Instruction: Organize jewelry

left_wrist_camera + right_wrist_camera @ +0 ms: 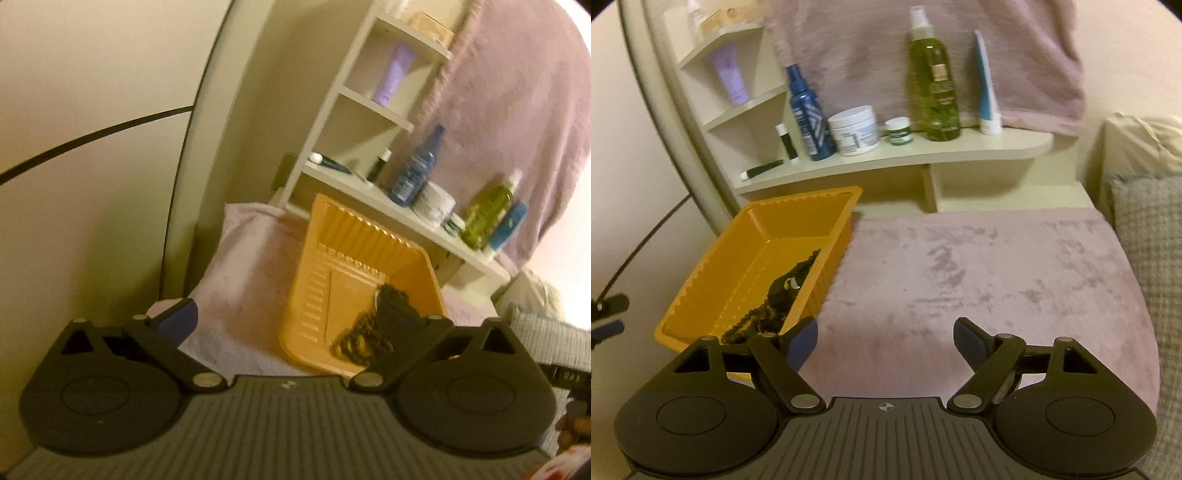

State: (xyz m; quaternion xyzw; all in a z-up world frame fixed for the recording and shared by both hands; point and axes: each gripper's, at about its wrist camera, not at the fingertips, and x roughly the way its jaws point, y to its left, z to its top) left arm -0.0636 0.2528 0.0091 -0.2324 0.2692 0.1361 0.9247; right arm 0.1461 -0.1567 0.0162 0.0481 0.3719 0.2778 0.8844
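My right claw (885, 341) is wide open over the pink cloth (979, 273), holding nothing. My left claw (291, 325) is also wide; one finger (397, 321) is inside the orange tray (713, 280), against the dark beads (364, 341) (blurred, so I cannot tell if it touches). The beads lie in the tray, near its right wall, below the shelf (894, 155)

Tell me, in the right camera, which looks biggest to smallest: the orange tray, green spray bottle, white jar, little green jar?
1. orange tray, though it is nearest
2. green spray bottle
3. white jar
4. little green jar
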